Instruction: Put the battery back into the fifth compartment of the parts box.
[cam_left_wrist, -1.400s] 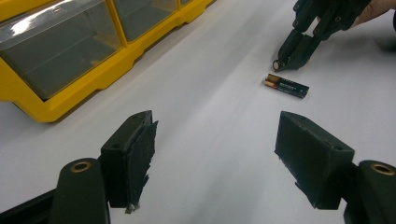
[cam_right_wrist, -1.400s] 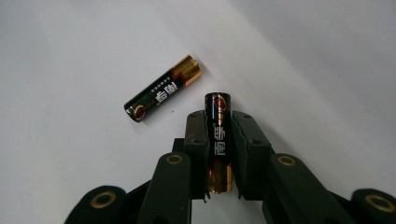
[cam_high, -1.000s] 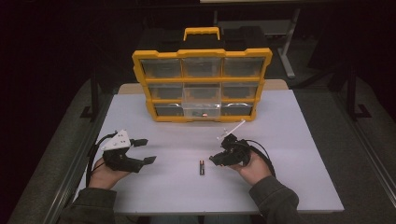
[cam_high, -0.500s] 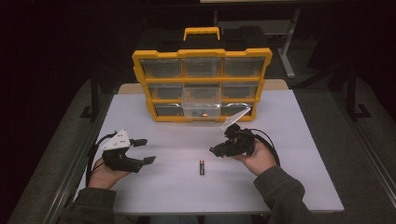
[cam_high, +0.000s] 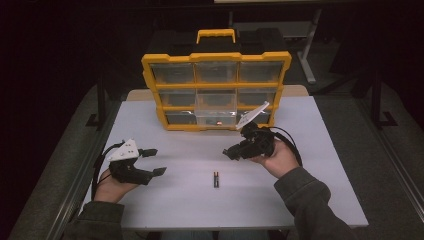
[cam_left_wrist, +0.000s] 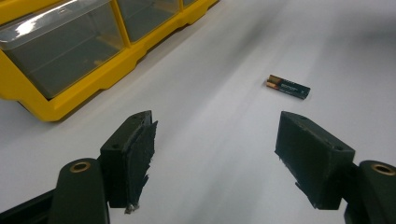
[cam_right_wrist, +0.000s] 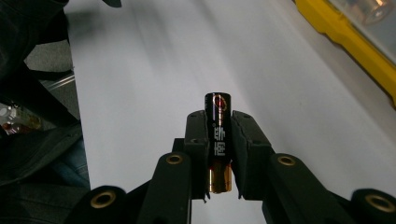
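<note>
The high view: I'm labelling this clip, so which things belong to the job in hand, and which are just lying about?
In the job:
- battery clamped in the right gripper
- second battery lying on the table
- yellow organiser with clear drawers

Lying about:
- left gripper, open and holding nothing
- floor beside the table

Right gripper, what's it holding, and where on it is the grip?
The right gripper clamps a black battery around its middle, both ends sticking out. The left gripper is open and holds nothing.

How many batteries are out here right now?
2. One battery is clamped in the right hand-held gripper; the other battery lies loose on the white table. More may sit unseen in the yellow organizer.
</note>
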